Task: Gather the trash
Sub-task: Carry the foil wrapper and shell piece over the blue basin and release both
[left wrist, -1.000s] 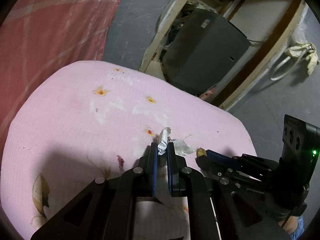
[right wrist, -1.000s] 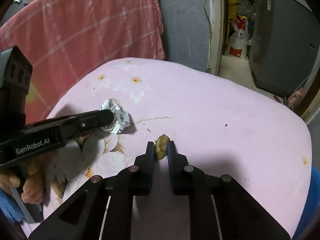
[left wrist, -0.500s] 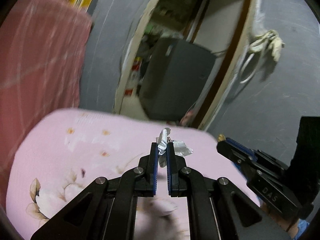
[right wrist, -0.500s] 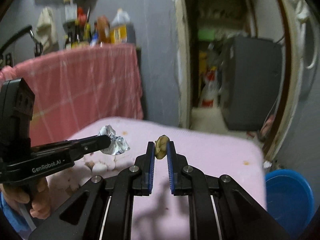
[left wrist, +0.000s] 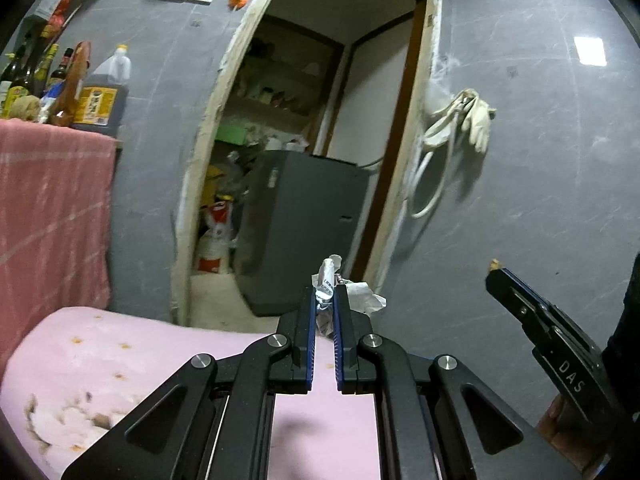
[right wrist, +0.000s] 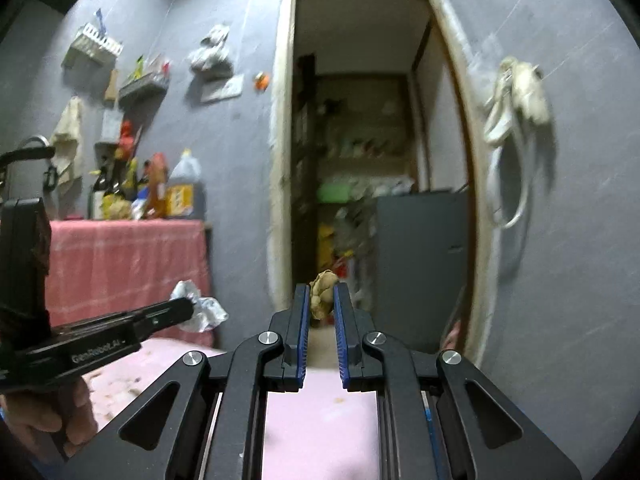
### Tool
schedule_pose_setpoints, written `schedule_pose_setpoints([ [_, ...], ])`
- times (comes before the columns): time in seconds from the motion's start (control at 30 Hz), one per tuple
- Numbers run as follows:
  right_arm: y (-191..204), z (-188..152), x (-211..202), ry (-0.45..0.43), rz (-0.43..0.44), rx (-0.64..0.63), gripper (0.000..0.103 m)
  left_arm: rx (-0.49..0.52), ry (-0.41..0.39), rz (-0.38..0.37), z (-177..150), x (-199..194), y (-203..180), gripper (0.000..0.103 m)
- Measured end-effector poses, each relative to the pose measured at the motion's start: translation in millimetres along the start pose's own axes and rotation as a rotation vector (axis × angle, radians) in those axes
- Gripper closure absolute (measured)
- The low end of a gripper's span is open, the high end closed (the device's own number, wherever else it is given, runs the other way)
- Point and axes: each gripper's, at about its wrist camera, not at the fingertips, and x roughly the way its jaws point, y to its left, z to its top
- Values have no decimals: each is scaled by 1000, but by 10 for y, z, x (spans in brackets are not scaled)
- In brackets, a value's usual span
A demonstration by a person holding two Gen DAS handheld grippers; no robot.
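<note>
Left gripper (left wrist: 324, 300): jaws clamped on crumpled foil wrapper (left wrist: 362, 298); raised clear of the pink cloth, aimed roughly level toward the doorway.
Crumpled foil wrapper: silvery white, pinched between the blue pads, a twisted end poking up past the fingertips, a crinkled flap spilling to the right; seen from the right wrist as a pale wad (right wrist: 200, 308) at the tip of the left gripper (right wrist: 188, 306).
Right gripper (right wrist: 322, 300): jaws clamped on brown scrap (right wrist: 323, 296); held in the air, pointed at the doorway; in the left wrist view only its tip and one side visible (left wrist: 494, 272), low right.
Brown scrap: tan, lumpy, wrinkled, gripped near the fingertips with its top standing proud of them; material hard to tell, possibly a peel or a food remnant.
Pink cloth (left wrist: 120, 364): flower-printed, spotted with orange marks, below and behind both grippers, touching neither piece of trash.
Hand (right wrist: 60, 412): fingers wrapped under the left gripper's handle, lower left.
Doorway (right wrist: 360, 120): straight ahead, dark grey cabinet (left wrist: 304, 224) inside, cluttered shelves behind it.
Red checked cloth (left wrist: 48, 216): left side, bottles (left wrist: 96, 92) standing on top.
Glove and hose (left wrist: 460, 120): hung on the grey wall right of the doorway.
</note>
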Motion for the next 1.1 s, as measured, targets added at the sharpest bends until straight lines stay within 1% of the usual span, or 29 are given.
schedule_pose_setpoints([
  [0.17,-294,18,-159,-44,-85,7,93,13,-31,-37,41,68,-256,98],
  [0.37,-597,-103,-290,-78,-161,5,93,42,-6,-74,-26,253,-570,98],
  [0.47,-695,-168,-322,-67,-177,1,93,59,13,-91,-84,343,-697,97],
  [0.57,-734,-234,-278,-38,-185,-4,93,65,39,-105,-154,458,-769,97],
  [0.67,-777,-304,-245,-10,-192,-10,93,60,74,-109,-237,575,-799,97],
  [0.77,-851,-363,-227,10,-190,11,93,46,114,-111,-293,713,-788,97],
  [0.9,-930,-455,-163,61,-190,26,93,35,172,-122,-367,872,-784,97],
  [0.97,-969,-515,-106,99,-184,34,93,30,242,-134,-452,1008,-794,97],
  [1.03,-1027,-599,-39,143,-172,57,93,20,318,-120,-575,1171,-806,97],
  [1.1,-1085,-692,29,193,-171,78,93,-13,369,-123,-679,1274,-773,97],
])
